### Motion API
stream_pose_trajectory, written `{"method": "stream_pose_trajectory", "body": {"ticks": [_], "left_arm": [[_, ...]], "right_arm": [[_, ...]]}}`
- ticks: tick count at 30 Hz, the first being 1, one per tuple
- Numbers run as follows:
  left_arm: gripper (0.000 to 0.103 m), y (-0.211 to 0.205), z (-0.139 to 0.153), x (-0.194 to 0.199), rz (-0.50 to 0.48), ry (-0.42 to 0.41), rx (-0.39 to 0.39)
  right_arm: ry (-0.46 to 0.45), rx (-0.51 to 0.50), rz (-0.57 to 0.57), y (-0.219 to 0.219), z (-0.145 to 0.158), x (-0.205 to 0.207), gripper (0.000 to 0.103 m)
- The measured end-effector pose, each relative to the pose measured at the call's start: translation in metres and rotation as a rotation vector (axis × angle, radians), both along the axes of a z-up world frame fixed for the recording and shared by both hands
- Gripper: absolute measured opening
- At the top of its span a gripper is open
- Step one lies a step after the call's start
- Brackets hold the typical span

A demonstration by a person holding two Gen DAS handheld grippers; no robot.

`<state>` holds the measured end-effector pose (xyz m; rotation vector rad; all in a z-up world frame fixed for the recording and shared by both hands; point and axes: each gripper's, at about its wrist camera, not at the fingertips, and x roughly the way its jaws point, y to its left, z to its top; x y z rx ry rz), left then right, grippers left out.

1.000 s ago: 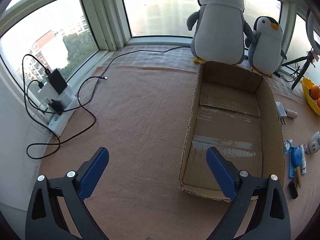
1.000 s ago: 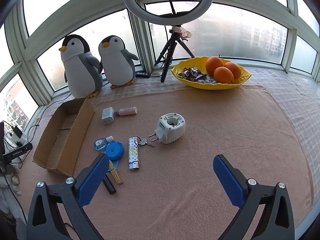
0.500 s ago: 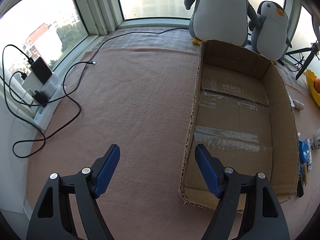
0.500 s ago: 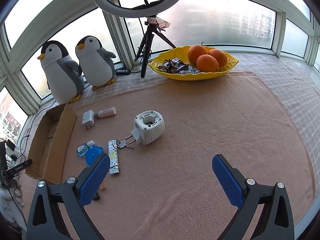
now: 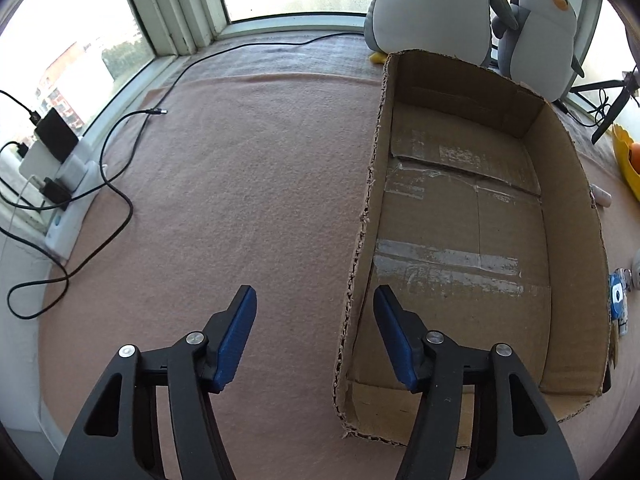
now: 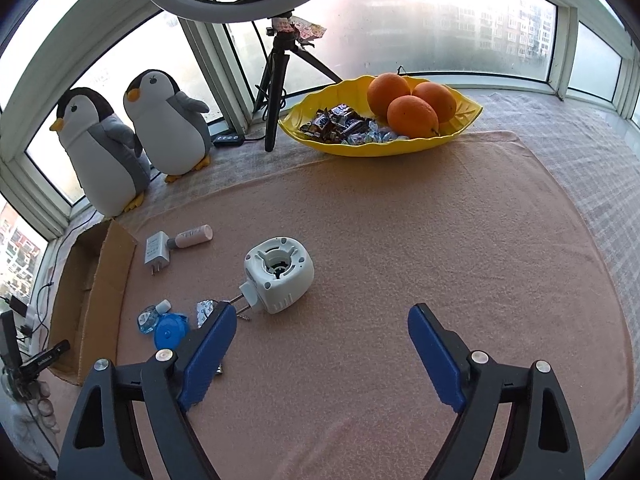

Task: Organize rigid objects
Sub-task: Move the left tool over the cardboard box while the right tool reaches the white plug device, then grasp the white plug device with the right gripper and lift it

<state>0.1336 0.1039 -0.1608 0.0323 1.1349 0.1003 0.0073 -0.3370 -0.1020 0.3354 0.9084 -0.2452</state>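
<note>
Covering the whole work surface, a pink blanket [image 6: 400, 240] carries every item in both views. Cardboard box [image 5: 472, 240], open-topped and with nothing inside, lies at the blanket's left part, its taped floor exposed; the left gripper [image 5: 314, 300] hovers above the box's near left wall, one blue pad outside the wall and the other over the box floor, jaws moderately apart and gripping nothing. Two plush penguins [image 6: 132, 140] stand upright on the sill behind the box's far end. Ring light [image 6: 240, 4] on a black tripod stands beside them, next to a yellow dish [image 6: 380, 148] that holds three oranges [image 6: 412, 116] and wrapped sweets. Power strip [image 5: 68, 200] with plugged chargers and a looping black cable sits at the left margin by the window.

Right gripper [image 6: 322, 320] hangs over the blanket with jaws spread wide and nothing between them. White round plug-in device [image 6: 280, 276], prongs pointing left, lies just ahead of its left pad. White charger [image 6: 158, 248] touches a pink tube [image 6: 192, 236] near the box's right wall. Blue round case [image 6: 170, 330], a small clear bottle [image 6: 150, 318] and a foil-patterned item [image 6: 206, 312], partly hidden by the pad, cluster between the box and the plug-in device.
</note>
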Motion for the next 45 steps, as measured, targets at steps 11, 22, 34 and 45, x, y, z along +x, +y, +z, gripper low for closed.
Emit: {"method": "stream_pose_trajectory", "body": {"ticks": [11,22,34,45], "left_arm": [[0.040,-0.004,-0.007,0.004,-0.026,0.023,-0.011],[0.039,-0.005,-0.009,0.006,-0.024,0.018,-0.014],[0.039,-0.006,-0.009,0.006,-0.029,0.016,0.001],[0.039,-0.007,-0.010,0.006,-0.034,0.014,0.011]], "right_arm": [[0.139,0.183,0.044,-0.024,-0.028,0.055,0.060],[0.222,0.242,0.040,-0.029,-0.053,0.084,0.046],[0.259,0.270,0.037,-0.027,-0.068,0.095,0.033],[0.245,0.269,0.045,-0.023,-0.072,0.090,0.022]]}}
